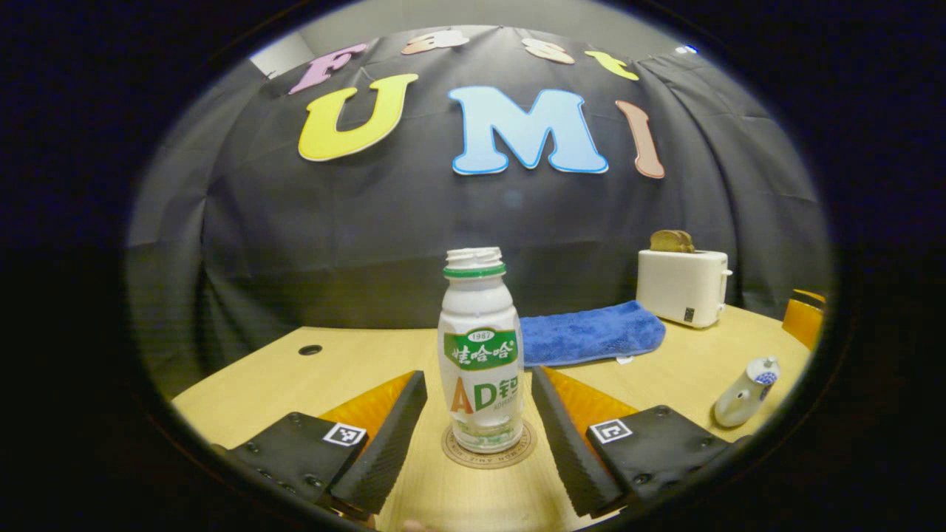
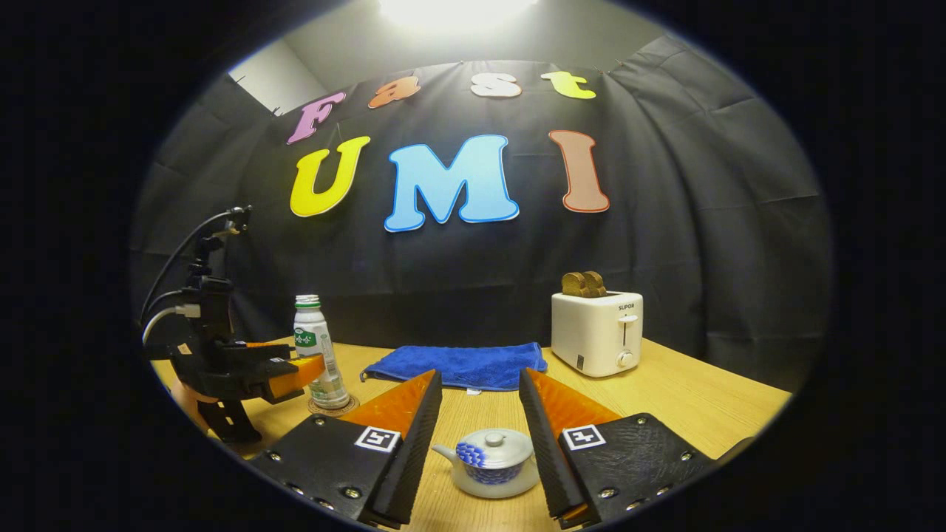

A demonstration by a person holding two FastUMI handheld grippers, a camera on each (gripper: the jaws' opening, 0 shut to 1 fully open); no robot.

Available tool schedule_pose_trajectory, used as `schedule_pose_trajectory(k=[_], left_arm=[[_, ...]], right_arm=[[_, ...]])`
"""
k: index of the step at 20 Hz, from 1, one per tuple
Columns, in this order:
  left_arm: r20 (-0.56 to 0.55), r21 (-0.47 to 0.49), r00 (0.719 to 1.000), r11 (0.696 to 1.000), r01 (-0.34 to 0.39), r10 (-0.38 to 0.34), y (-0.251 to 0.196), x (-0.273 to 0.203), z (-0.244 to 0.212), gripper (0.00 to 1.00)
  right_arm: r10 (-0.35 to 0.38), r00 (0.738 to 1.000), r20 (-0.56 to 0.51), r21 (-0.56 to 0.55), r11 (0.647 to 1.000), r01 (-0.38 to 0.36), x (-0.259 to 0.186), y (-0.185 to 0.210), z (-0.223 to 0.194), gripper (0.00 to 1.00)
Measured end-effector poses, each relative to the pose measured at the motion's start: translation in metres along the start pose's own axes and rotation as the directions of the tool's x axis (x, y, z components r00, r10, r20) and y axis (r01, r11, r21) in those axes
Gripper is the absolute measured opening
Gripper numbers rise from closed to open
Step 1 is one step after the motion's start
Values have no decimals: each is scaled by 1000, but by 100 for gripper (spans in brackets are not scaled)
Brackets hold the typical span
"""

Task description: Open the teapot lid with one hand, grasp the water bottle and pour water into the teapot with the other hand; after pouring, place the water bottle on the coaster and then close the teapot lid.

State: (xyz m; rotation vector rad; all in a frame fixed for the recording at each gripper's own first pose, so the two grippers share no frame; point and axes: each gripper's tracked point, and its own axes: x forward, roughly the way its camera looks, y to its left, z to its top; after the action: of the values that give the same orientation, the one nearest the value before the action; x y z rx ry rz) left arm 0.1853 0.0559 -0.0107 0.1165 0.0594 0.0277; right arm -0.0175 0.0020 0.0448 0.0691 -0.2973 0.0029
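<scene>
Pale wooden bench (image 2: 687, 399): my left claw (image 1: 479, 414) is spread around the white capless water bottle (image 1: 480, 355) on its round coaster (image 1: 484, 457); my right claw (image 2: 480, 421) is spread around the lidded white-and-blue teapot (image 2: 491, 462). Nothing begun, I judge; next, pinch the lid's knob.

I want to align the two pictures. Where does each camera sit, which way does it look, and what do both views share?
Left gripper view: rides the left gripper, facing the bottle on its coaster; fingers flank it.
Right gripper view: rides the right gripper, facing the lidded teapot; fingers flank it.
Shared: bottle, teapot, blue towel, toaster, table.
</scene>
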Motion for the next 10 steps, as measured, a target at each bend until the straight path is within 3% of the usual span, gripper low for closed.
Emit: schedule_pose_trajectory(k=[10], left_arm=[[71, -18, 998, 1000, 2, -1, -5, -55, 20, 99]], right_arm=[[-10, 1000, 6, 0, 1000, 10, 0, -4, 0, 65]])
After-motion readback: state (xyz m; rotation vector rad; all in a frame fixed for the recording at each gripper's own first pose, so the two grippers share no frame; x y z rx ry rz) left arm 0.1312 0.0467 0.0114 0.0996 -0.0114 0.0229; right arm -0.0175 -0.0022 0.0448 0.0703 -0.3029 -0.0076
